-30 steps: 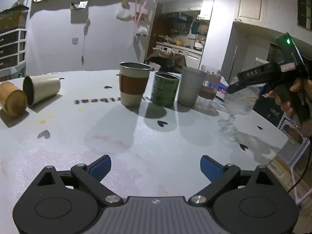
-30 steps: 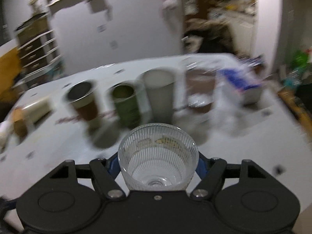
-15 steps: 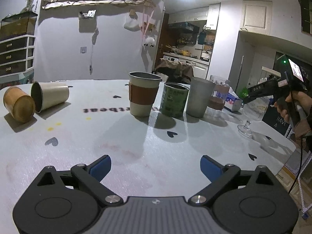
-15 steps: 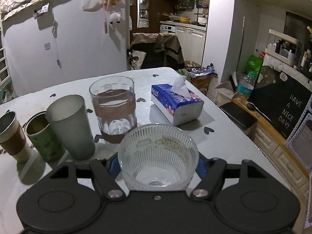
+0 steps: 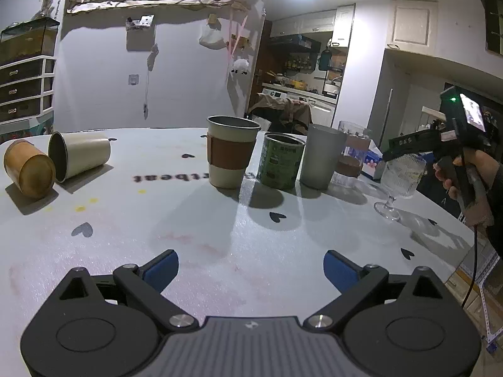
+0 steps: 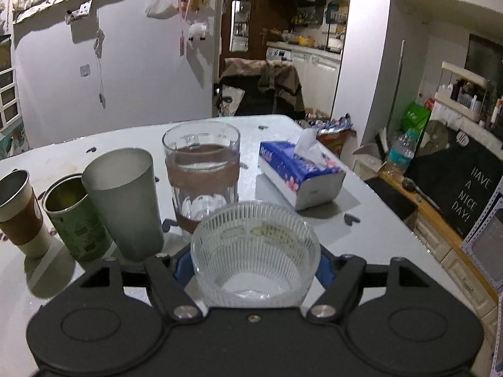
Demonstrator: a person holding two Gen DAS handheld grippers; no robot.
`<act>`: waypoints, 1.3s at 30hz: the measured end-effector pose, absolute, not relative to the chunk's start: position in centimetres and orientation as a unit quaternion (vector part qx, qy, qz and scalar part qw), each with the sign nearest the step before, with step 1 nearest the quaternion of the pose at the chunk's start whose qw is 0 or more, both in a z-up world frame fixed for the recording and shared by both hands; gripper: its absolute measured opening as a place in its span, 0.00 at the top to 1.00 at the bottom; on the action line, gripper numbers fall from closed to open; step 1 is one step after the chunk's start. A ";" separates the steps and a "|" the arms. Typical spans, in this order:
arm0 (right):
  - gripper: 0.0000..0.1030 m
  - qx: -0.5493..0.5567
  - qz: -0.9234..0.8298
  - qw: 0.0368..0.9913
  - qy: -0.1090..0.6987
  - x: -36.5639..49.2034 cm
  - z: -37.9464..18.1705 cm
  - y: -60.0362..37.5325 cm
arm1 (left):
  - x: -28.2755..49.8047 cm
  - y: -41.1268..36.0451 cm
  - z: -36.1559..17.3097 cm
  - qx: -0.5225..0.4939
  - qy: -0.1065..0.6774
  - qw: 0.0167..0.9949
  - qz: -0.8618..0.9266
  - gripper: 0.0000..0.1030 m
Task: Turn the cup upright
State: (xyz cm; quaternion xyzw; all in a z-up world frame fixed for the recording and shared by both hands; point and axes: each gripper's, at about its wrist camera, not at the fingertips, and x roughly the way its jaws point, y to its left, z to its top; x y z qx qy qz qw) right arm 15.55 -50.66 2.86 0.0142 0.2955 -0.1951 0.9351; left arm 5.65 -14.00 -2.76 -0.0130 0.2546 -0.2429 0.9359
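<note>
Two cups lie on their sides at the far left of the table (image 5: 195, 235): a cream cup (image 5: 78, 158) with its mouth toward the camera and a brown cup (image 5: 28, 171) touching it. Four more stand upright in a row: a sleeved cup (image 5: 231, 154), a green can (image 5: 280, 161), a grey tumbler (image 5: 322, 156) and a banded glass (image 6: 201, 176). At the right end of that row, the right gripper (image 6: 253, 270) pinches the bowl of a ribbed stemmed glass (image 6: 254, 251), its blue pads pressed against both sides. From the left wrist view the foot of this glass seems to rest on the table, though the bowl leans a little toward the hand, so I judge it nearly set down but not yet settled. The left gripper (image 5: 250, 268) hovers low over bare table with its jaws spread wide and nothing between them. The risk lies in the release: if the pads let go while the stem leans, the top-heavy glass may tip onto its side or roll toward the nearby table edge. Opening unevenly could drag the rim sideways, and a careless pull-back might knock the banded glass or the tissue box (image 6: 298, 172) just beyond.
</note>
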 end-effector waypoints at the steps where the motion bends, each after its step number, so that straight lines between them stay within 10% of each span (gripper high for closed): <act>1: 0.17 0.009 -0.195 0.938 0.288 15.2 3.2 -50.4 | 5.8 -14.0 -2.6 -0.013 0.254 0.936 -0.243 0.05; 39: 0.00 0.028 -0.163 0.979 0.117 -6.8 1.1 -36.0 | 3.2 -14.0 1.6 0.013 0.175 0.956 -0.234 0.00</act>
